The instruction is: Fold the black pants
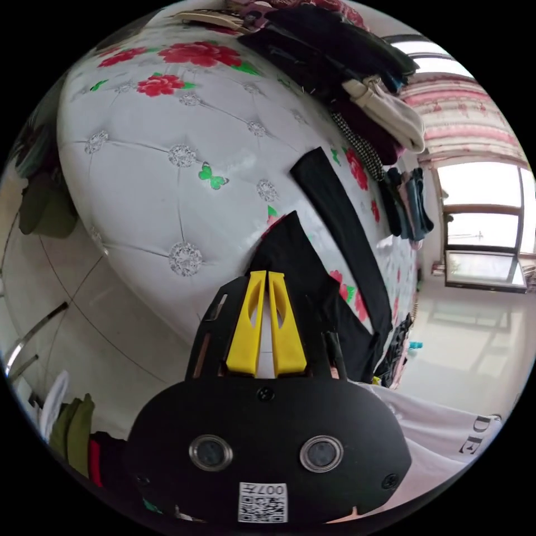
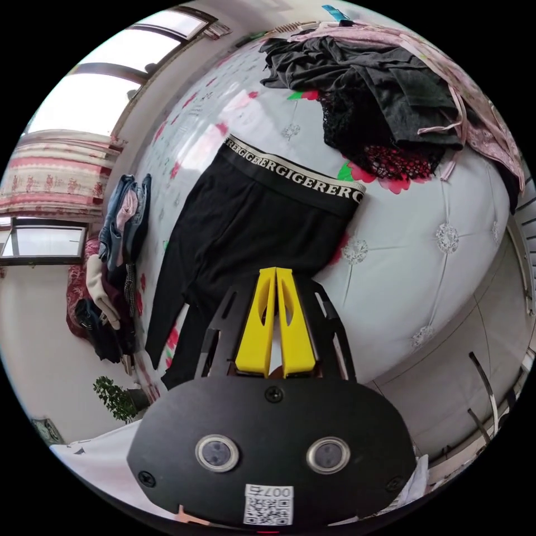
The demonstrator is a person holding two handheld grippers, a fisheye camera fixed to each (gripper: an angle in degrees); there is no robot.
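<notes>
The left gripper (image 1: 267, 274) has its yellow fingers clenched together at a leg end of the black pants (image 1: 340, 234); whether cloth is pinched I cannot tell. The right gripper (image 2: 276, 272) is likewise clenched at the pants' (image 2: 245, 223) hip edge. The pants lie flat on a tufted floral bed (image 1: 145, 167), beside piled clothes (image 2: 379, 84).

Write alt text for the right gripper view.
Black pants lie spread on a white tufted bed with red flowers, waistband away from the camera. The yellow tongs, closed together, sit at the near edge. Dark clothes are heaped beyond.
</notes>
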